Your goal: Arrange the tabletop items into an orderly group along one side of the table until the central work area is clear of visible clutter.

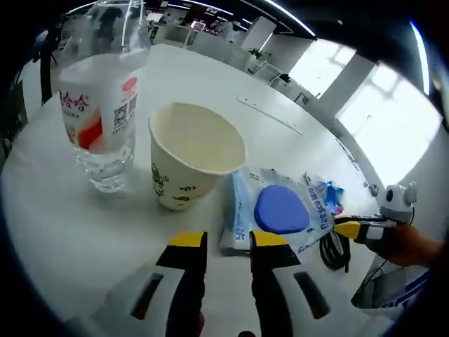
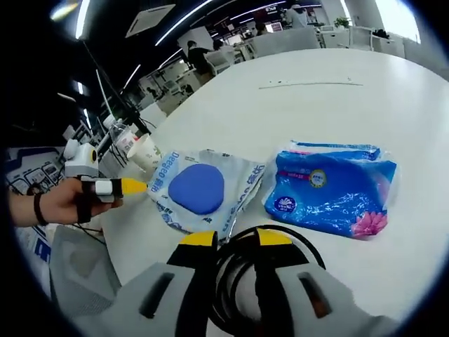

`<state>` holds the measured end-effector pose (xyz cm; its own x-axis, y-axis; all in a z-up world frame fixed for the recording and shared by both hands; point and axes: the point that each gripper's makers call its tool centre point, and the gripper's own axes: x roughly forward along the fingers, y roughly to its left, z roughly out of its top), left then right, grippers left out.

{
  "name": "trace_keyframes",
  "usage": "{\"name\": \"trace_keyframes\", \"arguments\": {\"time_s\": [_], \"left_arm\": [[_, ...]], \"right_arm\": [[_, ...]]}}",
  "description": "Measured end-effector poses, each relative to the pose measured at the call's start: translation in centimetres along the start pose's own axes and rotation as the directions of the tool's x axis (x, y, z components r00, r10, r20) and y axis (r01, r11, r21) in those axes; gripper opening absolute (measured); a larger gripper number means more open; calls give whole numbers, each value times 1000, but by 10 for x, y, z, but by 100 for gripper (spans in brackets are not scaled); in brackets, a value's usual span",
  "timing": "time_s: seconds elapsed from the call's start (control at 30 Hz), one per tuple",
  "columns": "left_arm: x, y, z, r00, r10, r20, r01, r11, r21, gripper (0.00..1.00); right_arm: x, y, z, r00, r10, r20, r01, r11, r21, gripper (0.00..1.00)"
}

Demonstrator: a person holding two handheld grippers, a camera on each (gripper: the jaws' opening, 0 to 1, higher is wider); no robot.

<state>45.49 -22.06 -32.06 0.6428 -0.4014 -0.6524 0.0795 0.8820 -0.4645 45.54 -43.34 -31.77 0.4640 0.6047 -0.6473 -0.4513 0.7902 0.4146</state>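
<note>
In the left gripper view we saw our left gripper (image 1: 229,240) low over the white bench (image 1: 70,232), its yellow-tipped jaws parted with nothing between them, the tips just short of a paper cup (image 1: 193,156) and a wipes pack (image 1: 280,210). The cup stood upright and empty, cream inside, with a green leaf print on its wall. To its left stood a clear bottle (image 1: 102,105), near but not touching; its white label bore red Chinese characters, a red patch and a QR code. The wipes pack lay flat just right of the cup, pale blue with a round dark-blue lid, and letters ran along its edge that we could not read with certainty. A black cable (image 1: 335,249) lay coiled beside the pack, and the right gripper (image 1: 351,228) reached in from the right, held by a hand (image 1: 403,242). In the right gripper view our right gripper (image 2: 236,239) hung over the cable (image 2: 263,281), the jaws apart and straddling the coil, gripping nothing. Ahead lay the wipes pack (image 2: 200,189), where "Deeee" could be made out along one edge. Right of it, apart, lay a blue tissue pack (image 2: 330,189) with a round emblem and a pink flower; its small print was illegible. The cup (image 2: 146,152) stood beyond, and the left gripper (image 2: 130,186) came in from the left in a hand (image 2: 59,201).
</note>
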Motion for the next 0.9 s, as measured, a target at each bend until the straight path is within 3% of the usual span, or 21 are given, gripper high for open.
{"name": "trace_keyframes", "arguments": {"time_s": [0.27, 0.4, 0.5, 0.57, 0.9], "left_arm": [[2, 0, 0, 1000, -10, 0, 10, 1000, -5, 19], [5, 0, -1, 1000, -10, -4, 10, 1000, -10, 18], [7, -1, -3, 1000, 1, -6, -1, 1000, 3, 3], [8, 0, -3, 1000, 6, -5, -6, 1000, -4, 1], [11, 0, 9, 1000, 20, 20, -20, 999, -33, 0]], "right_arm": [[1, 2, 1, 1000, 4, 6, -4, 1000, 12, 17], [5, 6, 1, 1000, 14, 3, -14, 1000, 13, 10], [9, 6, 1, 1000, 8, 1, -9, 1000, 18, 3], [11, 7, 0, 1000, 1, -9, -1, 999, 51, 1], [16, 5, 6, 1000, -1, -10, 2, 999, 41, 0]]}}
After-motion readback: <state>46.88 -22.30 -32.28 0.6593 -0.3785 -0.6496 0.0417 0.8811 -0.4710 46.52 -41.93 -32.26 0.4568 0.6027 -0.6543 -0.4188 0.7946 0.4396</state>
